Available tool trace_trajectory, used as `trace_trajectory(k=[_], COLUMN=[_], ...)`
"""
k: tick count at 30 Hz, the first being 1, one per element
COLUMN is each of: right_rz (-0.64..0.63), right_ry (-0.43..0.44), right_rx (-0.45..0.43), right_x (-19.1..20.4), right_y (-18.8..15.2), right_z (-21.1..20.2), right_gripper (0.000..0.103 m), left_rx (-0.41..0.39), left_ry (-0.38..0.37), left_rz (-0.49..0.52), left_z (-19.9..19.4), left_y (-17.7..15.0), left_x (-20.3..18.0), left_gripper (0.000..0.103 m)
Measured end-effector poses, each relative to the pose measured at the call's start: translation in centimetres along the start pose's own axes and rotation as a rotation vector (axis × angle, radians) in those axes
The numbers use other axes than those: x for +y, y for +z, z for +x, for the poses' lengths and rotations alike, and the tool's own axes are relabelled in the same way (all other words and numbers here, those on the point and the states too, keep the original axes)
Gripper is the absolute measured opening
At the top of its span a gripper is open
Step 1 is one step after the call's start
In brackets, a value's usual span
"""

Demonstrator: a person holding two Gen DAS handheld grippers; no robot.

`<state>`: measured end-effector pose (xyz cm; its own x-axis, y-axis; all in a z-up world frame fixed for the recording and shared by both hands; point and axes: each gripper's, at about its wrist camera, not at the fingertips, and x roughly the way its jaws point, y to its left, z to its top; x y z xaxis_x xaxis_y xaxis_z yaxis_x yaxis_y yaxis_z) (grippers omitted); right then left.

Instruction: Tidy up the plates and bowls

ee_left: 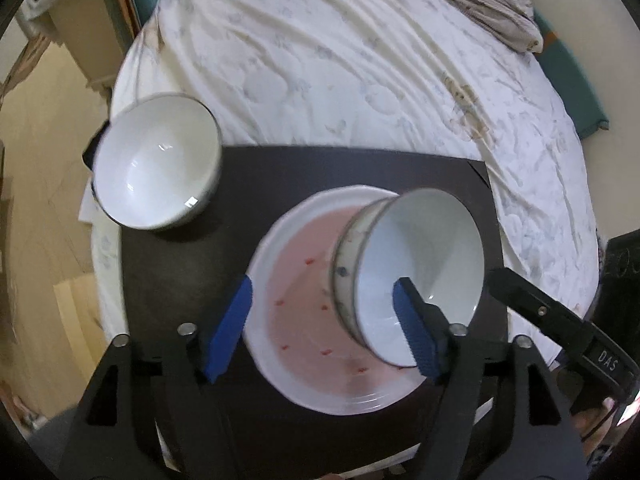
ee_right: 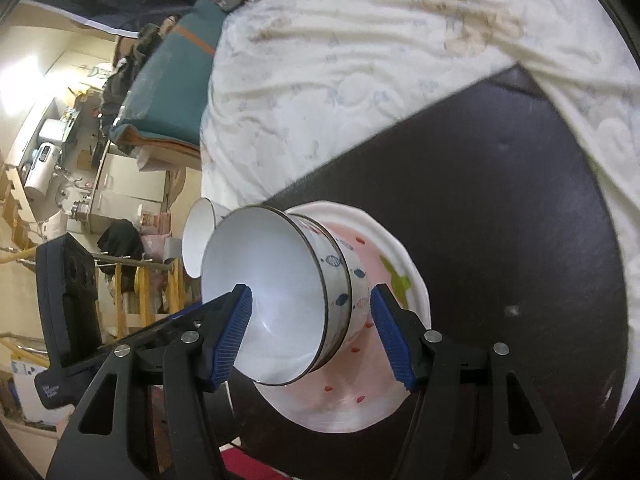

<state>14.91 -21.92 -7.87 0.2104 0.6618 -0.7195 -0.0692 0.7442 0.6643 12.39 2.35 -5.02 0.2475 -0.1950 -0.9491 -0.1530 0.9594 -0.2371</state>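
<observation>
A pink-centred white plate (ee_left: 304, 320) lies on a dark board (ee_left: 280, 176). A white bowl with blue patterned sides (ee_left: 416, 276) stands on the plate. A second white bowl (ee_left: 156, 164) sits at the board's far left corner. My left gripper (ee_left: 324, 328) is open, its fingers spread over the plate, the right pad over the bowl. In the right wrist view, my right gripper (ee_right: 312, 332) is open around the patterned bowl (ee_right: 280, 296) on the plate (ee_right: 360, 392), one pad inside and one outside, not touching the wall. The other bowl (ee_right: 198, 240) shows behind.
The board rests on a bed with a cream quilt (ee_left: 360, 60). Wooden floor (ee_left: 44, 208) lies to the left. The right gripper's black body (ee_left: 560, 320) shows at the right. Room clutter and shelves (ee_right: 60, 140) stand beyond the bed.
</observation>
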Motion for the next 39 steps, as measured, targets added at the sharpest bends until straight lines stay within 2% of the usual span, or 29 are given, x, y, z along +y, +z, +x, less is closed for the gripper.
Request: trace_trajectory(k=[4,9,11,14,16,20,24,27,30,33,35,36,39], right_rz=[-0.085,-0.120,-0.137,-0.135,-0.119,-0.108,-0.103,-0.131,-0.156,-0.164,-0.167,-0.164,-0.127], right_ry=[-0.065,-0.112,-0.132,-0.141,-0.146,-0.209,-0.220,-0.236,-0.253,-0.232,-0.253,-0.270,-0.326], right_rx=[-0.052,-0.050,-0.050,-0.029,0.008,0.108,0.187,0.193,0.208,0.223,0.236,0.245,0.268], right_x=[1.5,3.6,5.0,7.0,8.3,10.3,12.1,14.1,16.0,17.2,17.6,17.5,16.8], right_y=[-0.7,-0.1,0.5,1.8,2.8,4.4,5.3,5.7,6.1,6.3,6.4,6.4,6.1], right_z=[-1.6,-2.2,-2.2,-1.3,0.0,4.1,8.2,10.6,12.7,14.2,15.5,16.3,18.5], right_gripper=[0.065,0.065,0.065,0.065,0.065,0.065,0.065,0.065,0.065,0.065,0.065,0.065,0.062], left_rx=[-0.019,-0.030,-0.049,-0.066,-0.060,-0.073,-0.070,-0.040,-0.017,-0.007,-0.009,-0.015,-0.015], left_ry=[0.019,-0.035,-0.041,-0.060,-0.067,-0.008,0.000,0.015,-0.016,-0.028,-0.016,-0.016,-0.029], left_rz=[-0.017,-0.049,-0.083,-0.190,-0.240,-0.225,-0.279,-0.302,-0.315,-0.293,-0.292,-0.293,-0.283], left_z=[-1.1,-1.8,-2.2,-2.3,-1.8,-1.3,-0.8,0.3,1.4,2.0,2.1,2.0,2.1], left_y=[0.9,3.0,3.8,4.8,5.2,6.7,7.4,7.5,7.4,7.5,7.6,7.6,7.8], left_x=[2.0,4.7,6.3,9.6,11.1,13.1,16.1,17.9,18.8,18.9,19.0,19.1,18.9], left_gripper=[0.077,0.077,0.077,0.077,0.077,0.077,0.077,0.077,0.076,0.076,0.073,0.066,0.056])
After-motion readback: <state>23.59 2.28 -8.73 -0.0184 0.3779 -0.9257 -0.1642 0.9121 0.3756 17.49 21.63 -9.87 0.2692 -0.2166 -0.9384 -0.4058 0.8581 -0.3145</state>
